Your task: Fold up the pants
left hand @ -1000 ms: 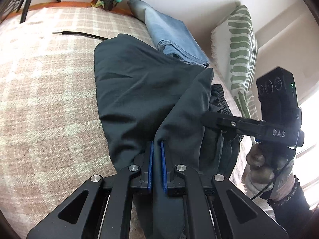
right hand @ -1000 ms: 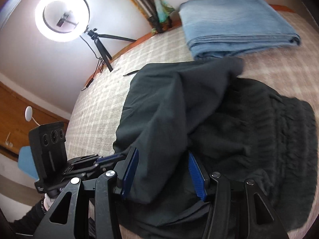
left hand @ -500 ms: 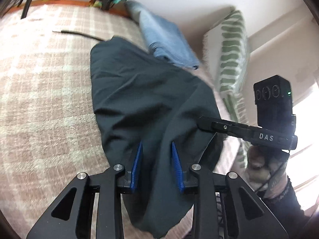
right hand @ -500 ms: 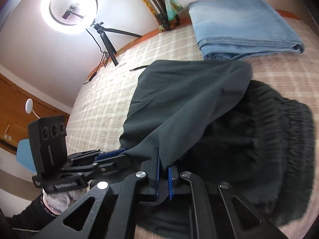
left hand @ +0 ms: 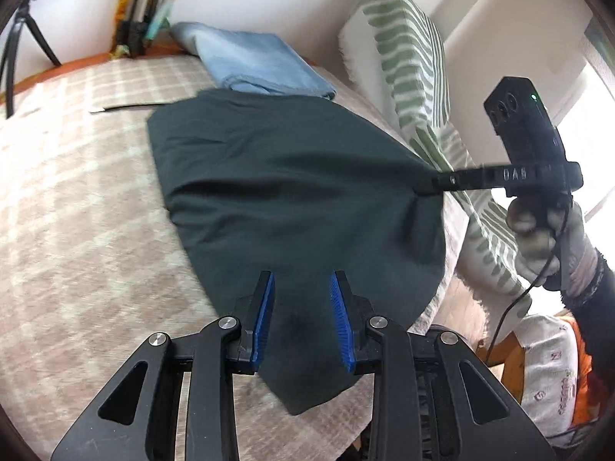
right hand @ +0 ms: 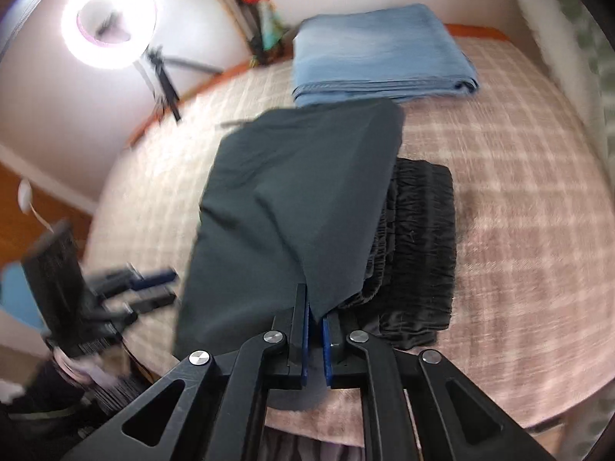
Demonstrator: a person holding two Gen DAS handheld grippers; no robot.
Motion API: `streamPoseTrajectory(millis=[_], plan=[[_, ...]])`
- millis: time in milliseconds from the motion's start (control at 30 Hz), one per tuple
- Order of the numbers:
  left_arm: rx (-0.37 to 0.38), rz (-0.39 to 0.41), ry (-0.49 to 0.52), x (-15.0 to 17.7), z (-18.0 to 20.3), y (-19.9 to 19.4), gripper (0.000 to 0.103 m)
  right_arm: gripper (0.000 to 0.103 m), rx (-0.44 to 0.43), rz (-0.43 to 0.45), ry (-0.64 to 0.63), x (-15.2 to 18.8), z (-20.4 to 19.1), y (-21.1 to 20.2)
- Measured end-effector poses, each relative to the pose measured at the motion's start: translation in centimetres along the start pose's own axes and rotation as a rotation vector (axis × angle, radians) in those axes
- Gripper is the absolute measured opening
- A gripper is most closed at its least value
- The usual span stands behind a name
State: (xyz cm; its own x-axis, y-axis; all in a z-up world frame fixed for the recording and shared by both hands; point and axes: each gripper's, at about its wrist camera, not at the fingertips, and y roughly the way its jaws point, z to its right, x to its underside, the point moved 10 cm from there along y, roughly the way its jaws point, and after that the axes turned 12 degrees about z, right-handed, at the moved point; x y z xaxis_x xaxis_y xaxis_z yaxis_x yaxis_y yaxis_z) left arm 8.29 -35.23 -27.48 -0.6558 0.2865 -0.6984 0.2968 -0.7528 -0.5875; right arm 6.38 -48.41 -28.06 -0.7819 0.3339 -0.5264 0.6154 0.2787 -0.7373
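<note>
Since a second ago, both tongs have lifted and drawn the dark green pants leg back toward the cameras, and the cloth that was bunched now stretches taut in a fan shape.

At the bottom of the left wrist view, the left tongs stand parted, blue ribbed pads clear of the smooth matte cloth that hangs between them. At the bottom of the right wrist view, the right tongs are nearly closed on a corner of the pants, their jaws easing apart with the cloth between them.

The pants lie on a bed covered by a soft, fuzzy blanket in pink and cream checks. Only the right wrist view shows the black gathered waistband, ridged and crinkled, lying flat on the bed to the right of the lifted leg. Only the left wrist view shows the right tongs from the side, at right of frame, pinching the cloth to a point, held by a gloved hand.

Farther off, folded light blue jeans rest near the bed's far edge. A green-and-white striped cushion leans at upper right of the left view. A glowing ring light on a tripod stands at upper left of the right view against a white wall.
</note>
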Motion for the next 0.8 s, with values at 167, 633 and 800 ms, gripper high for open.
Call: streamPoseTrajectory(millis=[167, 633, 800], plan=[[-0.006, -0.045, 0.051, 0.8, 0.9, 1.6, 0.028, 0.040, -0.061, 0.061, 0.105, 0.0, 2.0, -0.6], [-0.033, -0.024, -0.004, 0.3, -1.1, 1.3, 0.028, 0.030, -0.205, 0.071, 0.114, 4.1, 1.0, -1.7], [-0.034, -0.011, -0.013, 0.3, -1.5, 0.7, 0.028, 0.007, -0.188, 0.072, -0.037, 3.5, -2.5, -3.0]])
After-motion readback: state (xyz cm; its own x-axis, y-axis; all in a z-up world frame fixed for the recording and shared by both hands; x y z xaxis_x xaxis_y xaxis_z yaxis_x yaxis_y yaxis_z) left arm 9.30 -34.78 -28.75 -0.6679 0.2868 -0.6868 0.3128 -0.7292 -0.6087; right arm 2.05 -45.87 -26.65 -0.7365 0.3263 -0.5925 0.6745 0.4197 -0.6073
